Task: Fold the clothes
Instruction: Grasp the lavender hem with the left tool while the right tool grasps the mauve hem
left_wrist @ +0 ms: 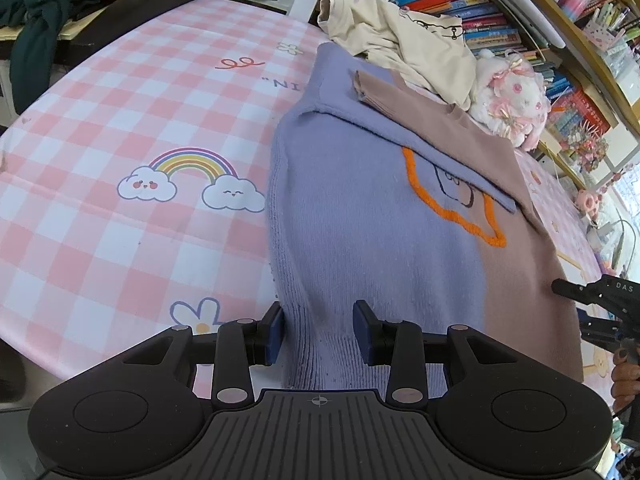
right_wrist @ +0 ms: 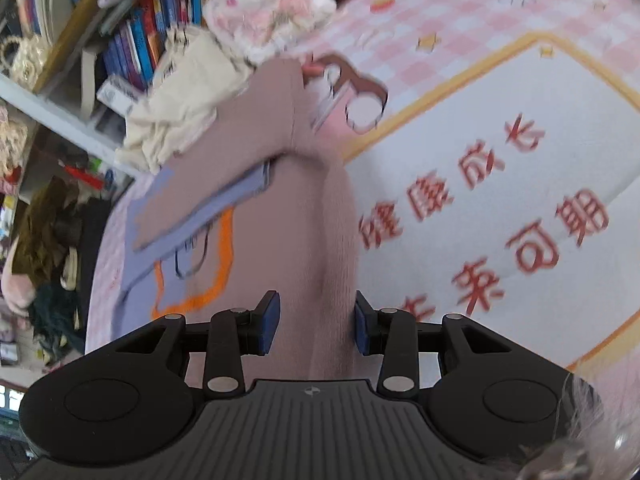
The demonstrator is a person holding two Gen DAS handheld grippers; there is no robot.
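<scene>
Our left gripper [left_wrist: 320, 332] has its jaws apart around the lilac hem of the sweater [left_wrist: 360, 240], which lies on the pink checked cloth [left_wrist: 120, 120]. Our right gripper [right_wrist: 316, 326] likewise stands parted around the sweater's brown side.

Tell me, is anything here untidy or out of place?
Yes. A cream garment lies crumpled in a heap at the far end of the sweater, partly over its brown half, against a plush toy. It is not folded.
</scene>
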